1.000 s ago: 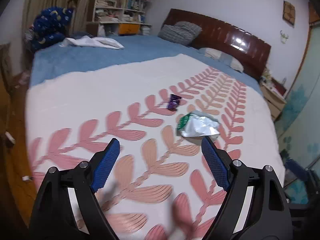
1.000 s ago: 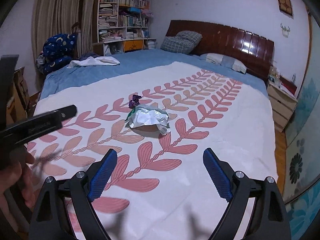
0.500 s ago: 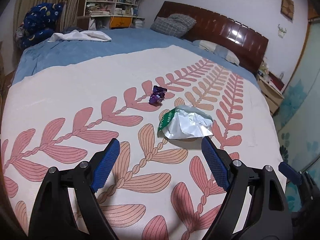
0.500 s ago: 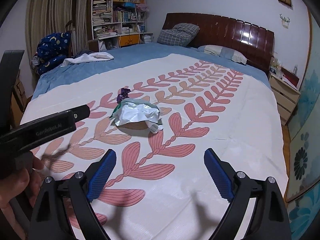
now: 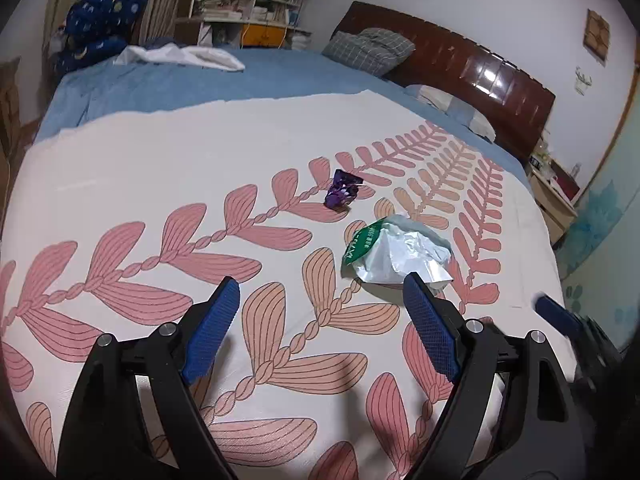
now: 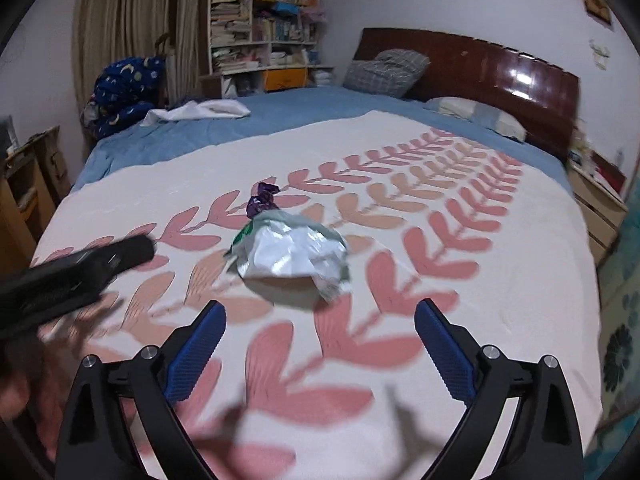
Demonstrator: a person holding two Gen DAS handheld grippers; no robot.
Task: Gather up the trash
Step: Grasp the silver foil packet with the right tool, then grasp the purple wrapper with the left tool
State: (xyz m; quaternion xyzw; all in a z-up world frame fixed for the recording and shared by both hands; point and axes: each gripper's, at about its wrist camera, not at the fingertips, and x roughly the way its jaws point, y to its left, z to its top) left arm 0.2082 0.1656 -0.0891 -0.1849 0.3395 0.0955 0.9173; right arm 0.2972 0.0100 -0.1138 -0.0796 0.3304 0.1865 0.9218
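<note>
A crumpled silver and green foil bag [image 5: 394, 252] lies on the white bedspread with pink leaf print [image 5: 160, 176]. A small crumpled purple wrapper [image 5: 342, 193] lies just beyond it. My left gripper [image 5: 320, 316] is open and empty, hovering short of the bag, which sits by its right fingertip. In the right wrist view the bag [image 6: 290, 254] lies ahead, the purple wrapper [image 6: 262, 199] behind it. My right gripper [image 6: 318, 338] is open and empty, just short of the bag. The left gripper's body [image 6: 76, 272] shows at that view's left.
A blue sheet [image 5: 192, 80] with a white cloth [image 5: 184, 56] covers the far bed. Pillows [image 5: 368, 50] lean on the dark headboard [image 5: 472, 68]. A bookshelf [image 6: 260, 36] stands behind, a nightstand [image 6: 596, 204] at the right.
Both grippers have moved forward over the bed toward the foil bag, which now looks larger and closer. Both stay open. The trash has not moved.
</note>
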